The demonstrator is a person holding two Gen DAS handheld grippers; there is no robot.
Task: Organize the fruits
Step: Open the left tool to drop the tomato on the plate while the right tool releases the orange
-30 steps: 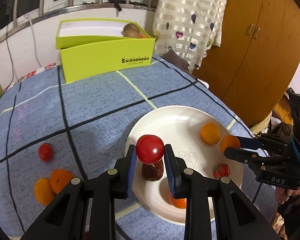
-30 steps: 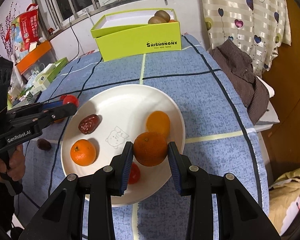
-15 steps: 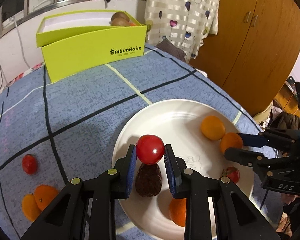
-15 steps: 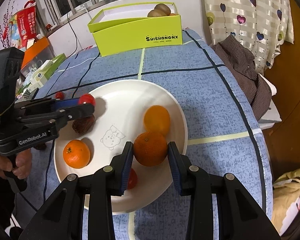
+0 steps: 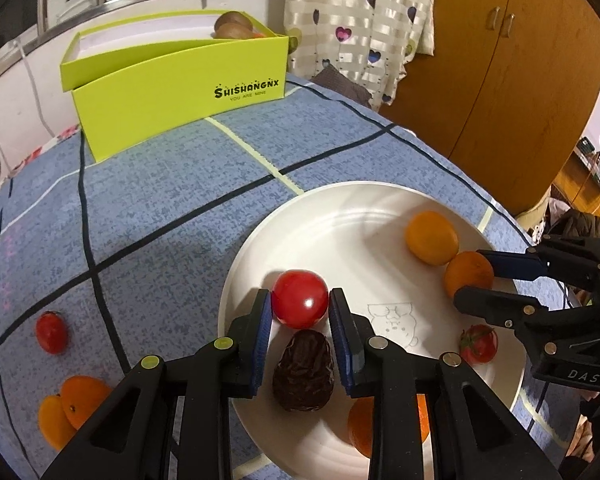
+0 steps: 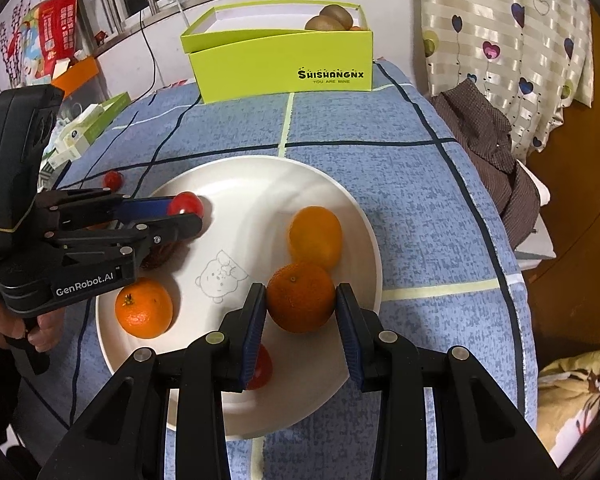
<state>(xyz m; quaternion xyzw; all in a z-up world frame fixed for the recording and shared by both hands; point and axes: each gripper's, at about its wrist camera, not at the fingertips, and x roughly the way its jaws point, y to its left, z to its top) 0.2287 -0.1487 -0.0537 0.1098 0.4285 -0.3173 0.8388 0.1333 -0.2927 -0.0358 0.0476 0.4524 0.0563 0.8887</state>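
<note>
A: In the left wrist view, the orange (image 5: pixel 360 428) at the plate's near edge is half hidden behind the gripper finger.

B: Yes. And the kiwis (image 6: pixel 332 20) in the green box (image 6: pixel 280 64) show only their tops; something orange beside them, maybe a fruit, is too small to tell.

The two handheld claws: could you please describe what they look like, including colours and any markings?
Both claws are black plastic with two angular fingers, blue ribbed pads and round silver or yellowish screw heads. The left claw reads "GenRobot.AI" in white on its side in the right wrist view. The right claw shows "DAS" in the left wrist view. A bulky black block sits above each handle.
</note>
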